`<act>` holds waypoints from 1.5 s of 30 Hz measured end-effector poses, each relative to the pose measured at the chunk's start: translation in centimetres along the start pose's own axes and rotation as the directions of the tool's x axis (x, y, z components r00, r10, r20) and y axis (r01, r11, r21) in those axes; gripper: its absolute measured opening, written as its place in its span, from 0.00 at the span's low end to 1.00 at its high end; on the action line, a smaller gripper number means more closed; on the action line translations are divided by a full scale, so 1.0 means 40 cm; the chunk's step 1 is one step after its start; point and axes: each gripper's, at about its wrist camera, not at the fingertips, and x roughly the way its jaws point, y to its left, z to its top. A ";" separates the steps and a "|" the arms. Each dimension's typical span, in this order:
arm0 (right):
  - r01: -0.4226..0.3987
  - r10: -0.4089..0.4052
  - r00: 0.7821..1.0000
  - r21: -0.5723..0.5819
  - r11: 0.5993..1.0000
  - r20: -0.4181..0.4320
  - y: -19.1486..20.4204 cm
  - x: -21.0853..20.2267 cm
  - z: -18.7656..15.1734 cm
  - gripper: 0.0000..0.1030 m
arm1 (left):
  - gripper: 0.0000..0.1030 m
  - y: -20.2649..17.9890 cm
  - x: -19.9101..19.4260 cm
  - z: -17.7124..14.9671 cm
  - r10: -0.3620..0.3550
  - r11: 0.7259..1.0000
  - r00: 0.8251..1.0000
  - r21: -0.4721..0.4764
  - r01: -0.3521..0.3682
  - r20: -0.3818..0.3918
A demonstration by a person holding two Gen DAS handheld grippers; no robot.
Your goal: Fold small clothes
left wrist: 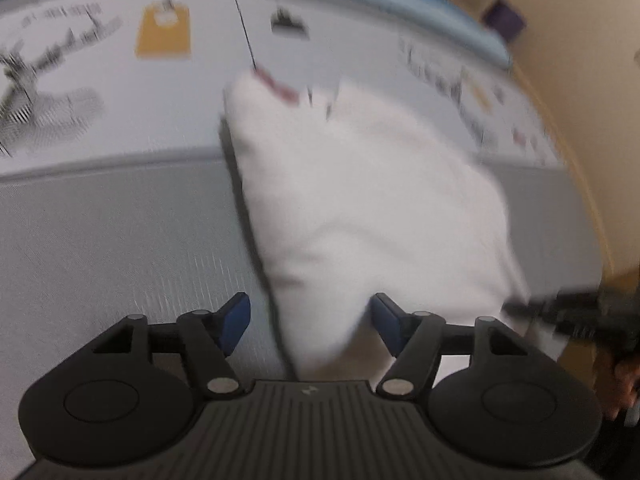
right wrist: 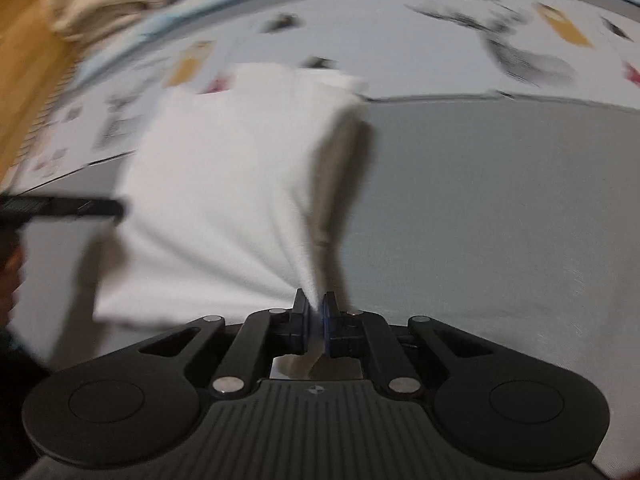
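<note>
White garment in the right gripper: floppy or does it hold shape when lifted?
Likely floppy: the white garment bunches into a narrow pleat where the right gripper is shut on it, and fans out beyond. Probably light, since one corner pinch raises a fold off the grey surface. The left gripper stands open around its edge, so that side may sag.

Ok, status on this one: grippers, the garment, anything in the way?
Right gripper shut on white garment, corner lifted. Left gripper open, garment's edge between its pads, not pinched. Grey mat around it, nothing blocking.
</note>
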 end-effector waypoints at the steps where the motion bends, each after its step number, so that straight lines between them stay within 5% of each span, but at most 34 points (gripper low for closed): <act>1: 0.016 -0.016 1.000 -0.004 1.000 -0.005 -0.001 0.001 0.000 0.08 | 0.70 -0.006 0.011 -0.004 0.029 0.999 0.999 0.017 -0.028 -0.023; 4: -0.042 0.041 0.999 0.021 0.999 0.029 0.001 -0.022 0.011 0.24 | 0.70 0.001 0.005 0.007 0.025 1.000 0.999 -0.005 -0.025 -0.028; 5: -0.054 0.051 0.997 0.033 0.998 0.061 0.000 -0.034 0.021 0.36 | 0.70 0.009 -0.004 0.015 0.006 1.000 1.000 -0.028 -0.006 -0.013; 8: -0.094 0.072 0.979 0.106 0.990 0.191 -0.009 -0.061 0.051 0.49 | 0.71 0.034 -0.024 0.038 -0.024 0.994 0.998 -0.100 0.030 0.057; 17: -0.084 0.041 0.990 0.326 0.942 0.135 -0.032 0.091 0.146 0.52 | 0.71 0.064 0.040 0.070 -0.041 0.967 0.998 -0.249 0.054 0.056; 24: -0.076 0.043 0.994 0.353 0.933 0.102 -0.032 0.165 0.164 0.53 | 0.69 0.070 0.072 0.085 -0.059 0.963 0.997 -0.259 0.071 0.053; 26: -0.093 0.056 0.992 0.358 0.929 0.111 -0.029 0.168 0.166 0.41 | 0.60 0.068 0.073 0.091 -0.058 0.964 0.996 -0.254 0.072 0.061; 27: -0.093 0.055 0.992 0.355 0.930 0.116 -0.024 0.167 0.168 0.38 | 0.45 0.067 0.072 0.095 -0.056 0.966 0.996 -0.250 0.070 0.065; 29: -0.085 0.044 0.991 0.337 0.938 0.129 -0.011 0.166 0.174 0.29 | 0.32 0.067 0.054 0.109 -0.061 0.969 0.994 -0.231 0.081 0.090; 31: -0.112 0.053 0.983 0.341 0.934 0.177 -0.002 0.153 0.183 0.27 | 0.31 0.059 0.006 0.126 -0.031 0.981 0.987 -0.186 0.061 0.160; 34: -0.217 0.121 0.942 0.293 0.931 0.313 0.049 0.115 0.206 0.29 | 0.34 0.072 -0.101 0.152 0.016 0.991 0.949 -0.133 0.027 0.315; 36: -0.257 0.147 0.906 0.239 0.937 0.397 0.093 0.094 0.222 0.36 | 0.58 0.112 -0.164 0.157 0.049 0.989 0.912 -0.149 0.013 0.407; 37: -0.255 0.135 0.892 0.235 0.938 0.432 0.102 0.088 0.225 0.44 | 0.62 0.134 -0.179 0.156 0.062 0.987 0.908 -0.164 0.007 0.414; 40: -0.155 0.029 0.894 0.247 0.957 0.447 0.111 0.088 0.233 0.49 | 0.62 0.205 -0.175 0.136 0.045 0.973 0.942 -0.228 0.034 0.333; 45: -0.295 0.230 0.921 0.178 0.939 0.314 0.136 0.123 0.231 0.50 | 0.62 0.260 -0.102 0.107 0.105 0.960 0.983 -0.273 -0.061 0.153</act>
